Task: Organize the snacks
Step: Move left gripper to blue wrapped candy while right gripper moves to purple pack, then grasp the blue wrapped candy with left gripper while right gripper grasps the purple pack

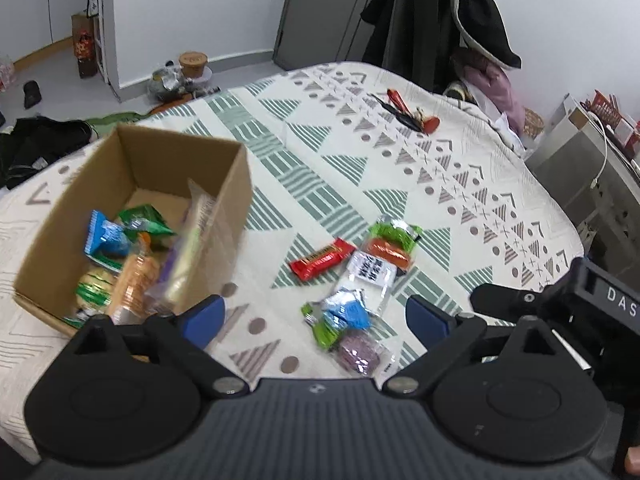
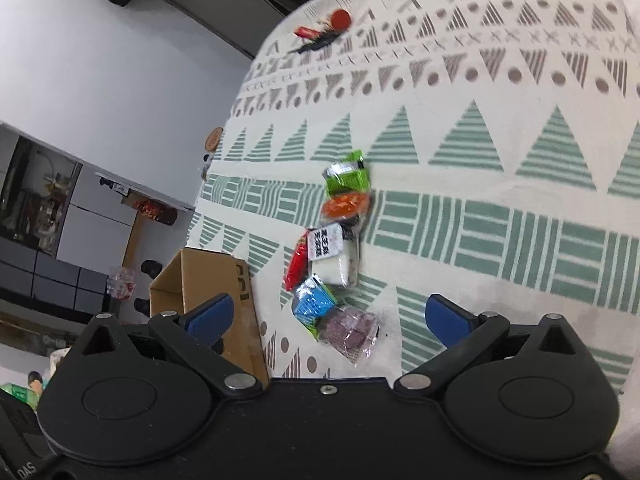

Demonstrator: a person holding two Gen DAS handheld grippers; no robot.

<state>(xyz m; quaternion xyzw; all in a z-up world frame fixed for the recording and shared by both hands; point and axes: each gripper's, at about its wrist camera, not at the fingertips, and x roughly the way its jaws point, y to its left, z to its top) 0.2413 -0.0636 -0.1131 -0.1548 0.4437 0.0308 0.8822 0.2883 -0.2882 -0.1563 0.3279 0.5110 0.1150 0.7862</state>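
A cardboard box (image 1: 236, 184) sits on the patterned bedspread (image 1: 320, 160) at the left, with several snack packets inside. Loose snacks lie to its right: a red bar (image 1: 322, 258), a green and orange packet (image 1: 394, 240), a white packet (image 1: 370, 276), a blue packet (image 1: 346, 312) and a purple packet (image 1: 358, 352). My left gripper (image 1: 314, 318) hangs open above the blue and purple packets, holding nothing. My right gripper (image 2: 328, 316) is open over the same pile, the purple packet (image 2: 350, 332) and blue packet (image 2: 314, 304) between its fingers without contact. The box (image 2: 200, 276) shows at its left.
A bunch of keys with red tags (image 1: 412, 114) lies far back on the bed. Dark clothing (image 1: 440, 20) hangs at the back. A grey cabinet (image 1: 580, 168) stands right of the bed, and clutter (image 1: 176, 80) sits on the floor at the left.
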